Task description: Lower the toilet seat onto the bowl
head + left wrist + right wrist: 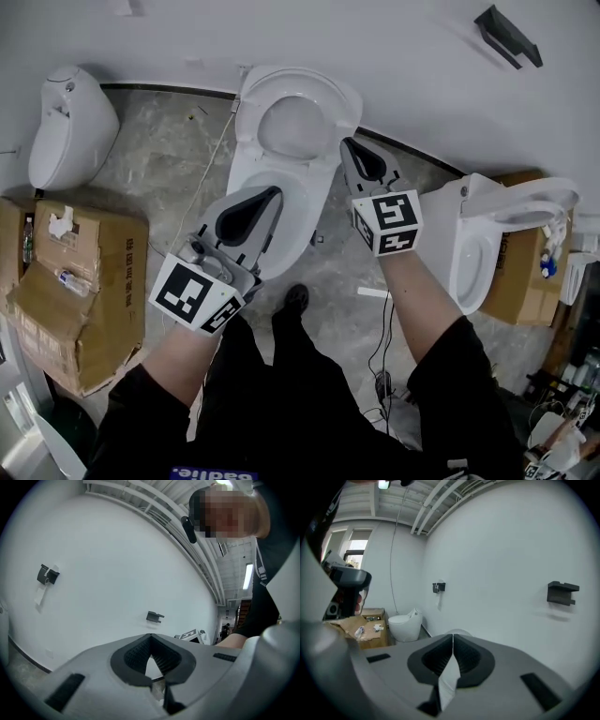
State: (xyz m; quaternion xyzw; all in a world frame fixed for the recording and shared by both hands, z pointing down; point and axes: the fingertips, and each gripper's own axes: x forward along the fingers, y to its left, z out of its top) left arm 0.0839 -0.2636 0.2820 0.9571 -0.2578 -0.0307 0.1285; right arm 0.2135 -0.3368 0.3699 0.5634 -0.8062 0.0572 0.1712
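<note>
Head view: the white toilet seat (pixel 335 98) is an oval ring on the middle toilet (pixel 305 206), hard against the wall (pixel 394 56). From this steep angle I cannot tell whether it stands raised or lies flat. The left tongs (pixel 277 193) are closed and empty over the toilet's near side. The right tongs (pixel 348 142), likewise closed and empty, have their tips just beside the ring's right edge. Bare marble floor (pixel 169 169) lies on both sides, bounded by a second toilet (pixel 66 122) at the left and a third toilet (pixel 483 248) at the right. An open cardboard box (pixel 94 291) at the left holds crumpled paper (pixel 62 223) and a small bottle (pixel 71 277).

Left gripper view: the closed left tongs (pixel 150 637) face the plain wall and a dark bracket (pixel 154 617).

Right gripper view: the right tongs (pixel 453 637) are pressed together, and a rounded white edge (pixel 459 632) shows just past them. The second toilet (pixel 405 624) and the cardboard box (pixel 370 632) sit off to the left.
</note>
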